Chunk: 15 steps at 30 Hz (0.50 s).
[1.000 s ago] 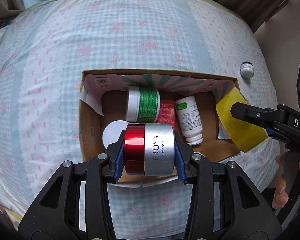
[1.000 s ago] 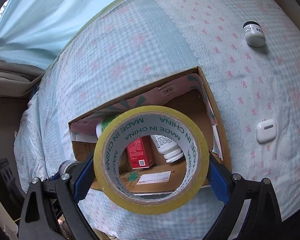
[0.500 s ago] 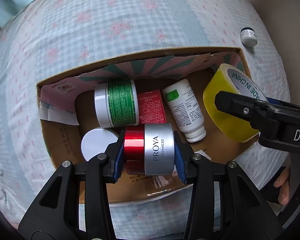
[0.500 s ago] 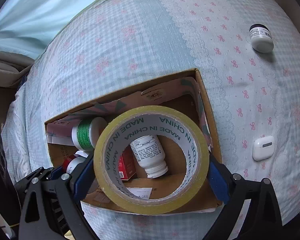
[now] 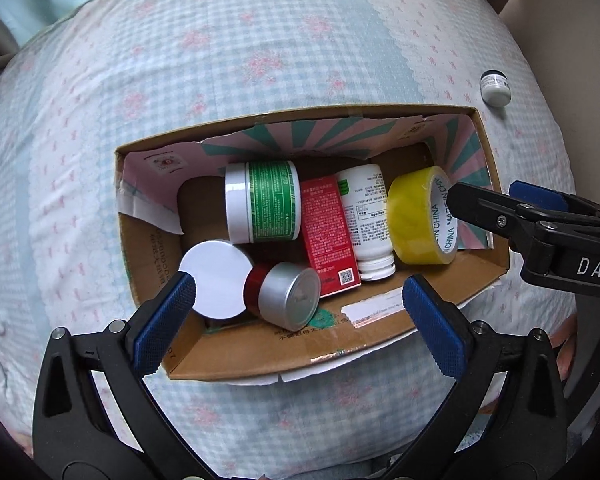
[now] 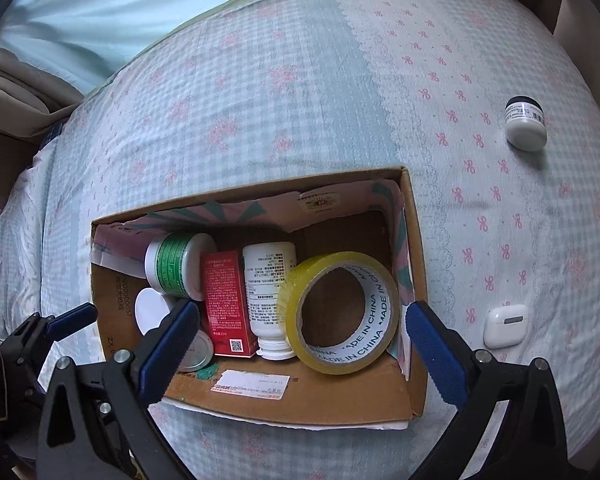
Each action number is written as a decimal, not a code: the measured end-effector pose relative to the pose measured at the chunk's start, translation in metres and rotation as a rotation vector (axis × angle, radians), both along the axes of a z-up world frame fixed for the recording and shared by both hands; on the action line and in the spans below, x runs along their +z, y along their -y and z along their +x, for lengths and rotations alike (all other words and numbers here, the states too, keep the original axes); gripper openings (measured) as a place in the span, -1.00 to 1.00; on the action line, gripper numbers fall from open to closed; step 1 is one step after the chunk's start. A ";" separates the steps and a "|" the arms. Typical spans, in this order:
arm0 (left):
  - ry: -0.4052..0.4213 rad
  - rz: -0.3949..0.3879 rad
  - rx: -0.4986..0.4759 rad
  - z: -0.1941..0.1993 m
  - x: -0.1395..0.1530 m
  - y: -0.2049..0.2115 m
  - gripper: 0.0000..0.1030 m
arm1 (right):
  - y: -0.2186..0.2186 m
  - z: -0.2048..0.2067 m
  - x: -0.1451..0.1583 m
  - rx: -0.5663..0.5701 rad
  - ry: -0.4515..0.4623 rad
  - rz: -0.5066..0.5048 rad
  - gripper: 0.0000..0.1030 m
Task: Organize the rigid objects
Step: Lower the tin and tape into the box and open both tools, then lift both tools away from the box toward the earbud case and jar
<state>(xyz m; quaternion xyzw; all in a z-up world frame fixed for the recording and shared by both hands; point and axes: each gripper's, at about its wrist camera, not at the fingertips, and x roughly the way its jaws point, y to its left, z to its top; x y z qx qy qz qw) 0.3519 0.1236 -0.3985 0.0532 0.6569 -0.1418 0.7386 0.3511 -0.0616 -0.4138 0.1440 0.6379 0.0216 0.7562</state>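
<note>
While both the left gripper (image 5: 296, 304) and right gripper (image 6: 300, 330) hung spread and empty over the brown cardboard box (image 6: 416, 280) at mid-frame, the tilted yellow tape roll (image 6: 340, 312) inside risked toppling onto the white pill bottle (image 6: 268, 292).

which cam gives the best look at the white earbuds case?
Right wrist. The earbuds case lies in full view on the bedspread, outside the cardboard box and just beyond the open right gripper. The left wrist view doesn't show it at all; the right gripper's body fills that side of the picture.
</note>
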 end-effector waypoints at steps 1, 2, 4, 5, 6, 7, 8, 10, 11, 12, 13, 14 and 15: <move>0.003 0.000 0.002 -0.002 0.002 -0.001 1.00 | 0.000 -0.002 0.001 -0.004 0.001 -0.002 1.00; 0.007 0.000 0.004 -0.004 0.005 -0.002 1.00 | 0.000 -0.003 0.003 -0.005 0.003 -0.003 1.00; 0.021 0.005 0.010 -0.007 0.012 -0.003 1.00 | 0.000 -0.007 0.009 -0.008 0.010 -0.003 1.00; 0.025 0.007 0.014 -0.009 0.015 -0.004 1.00 | -0.001 -0.009 0.012 -0.008 0.016 -0.006 1.00; 0.029 0.010 0.020 -0.011 0.019 -0.005 1.00 | -0.001 -0.011 0.016 -0.008 0.023 -0.009 1.00; 0.034 0.009 0.025 -0.013 0.023 -0.007 1.00 | -0.002 -0.013 0.020 -0.007 0.031 -0.012 1.00; 0.043 0.010 0.029 -0.016 0.027 -0.009 1.00 | -0.002 -0.016 0.024 -0.006 0.038 -0.016 1.00; 0.064 0.027 0.039 -0.022 0.036 -0.012 1.00 | -0.003 -0.021 0.032 -0.003 0.047 -0.029 1.00; 0.078 0.034 0.043 -0.025 0.042 -0.014 1.00 | -0.004 -0.024 0.037 -0.003 0.054 -0.038 1.00; 0.092 0.039 0.048 -0.029 0.047 -0.016 1.00 | -0.005 -0.028 0.043 -0.003 0.065 -0.047 1.00; 0.104 0.039 0.052 -0.033 0.053 -0.018 1.00 | -0.006 -0.031 0.049 -0.001 0.073 -0.054 1.00; 0.114 0.039 0.056 -0.037 0.058 -0.019 1.00 | -0.006 -0.035 0.054 0.000 0.078 -0.060 1.00; 0.124 0.042 0.061 -0.042 0.064 -0.021 1.00 | -0.006 -0.040 0.060 -0.001 0.082 -0.066 1.00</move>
